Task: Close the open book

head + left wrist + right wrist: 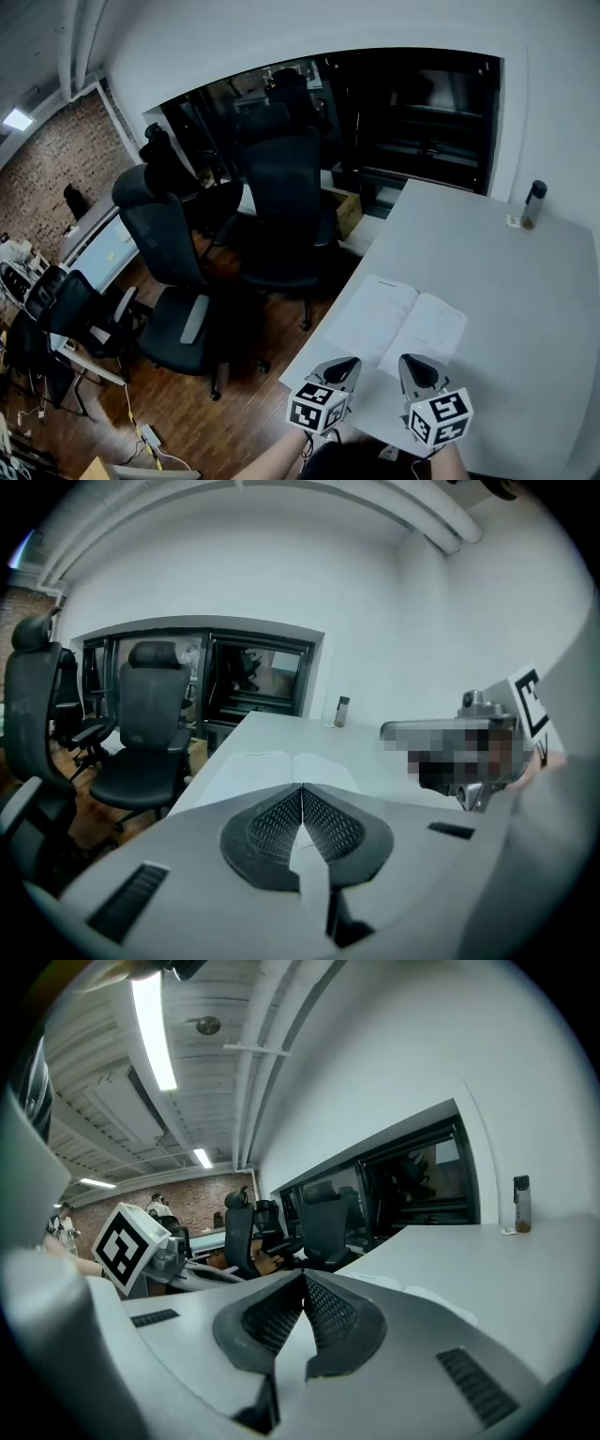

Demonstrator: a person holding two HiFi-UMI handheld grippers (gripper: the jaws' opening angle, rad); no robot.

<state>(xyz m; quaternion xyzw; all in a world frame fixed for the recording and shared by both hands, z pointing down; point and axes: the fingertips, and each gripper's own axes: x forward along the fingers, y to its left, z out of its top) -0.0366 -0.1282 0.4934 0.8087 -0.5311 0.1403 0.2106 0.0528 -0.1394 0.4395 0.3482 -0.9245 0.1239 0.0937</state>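
My left gripper and my right gripper sit side by side just short of the open book, both clenched tight with nothing between them, the ribbed black pads pressed together inside pale grey plastic shells. Each carries a white cube printed with black square markers. The open book lies flat with both white pages spread, close to the near left corner of the table, a smooth light grey top with square edges. It lies right ahead of my jaws, and neither gripper touches it.

Well beyond the book, near the far right edge, stands a slim bottle, clear-walled with a dark cap and something brownish in its bottom part. Left of the book, off the table, black mesh-backed office chairs stand on a dark wooden floor. Past them sits an open-topped cardboard box whose contents I cannot make out
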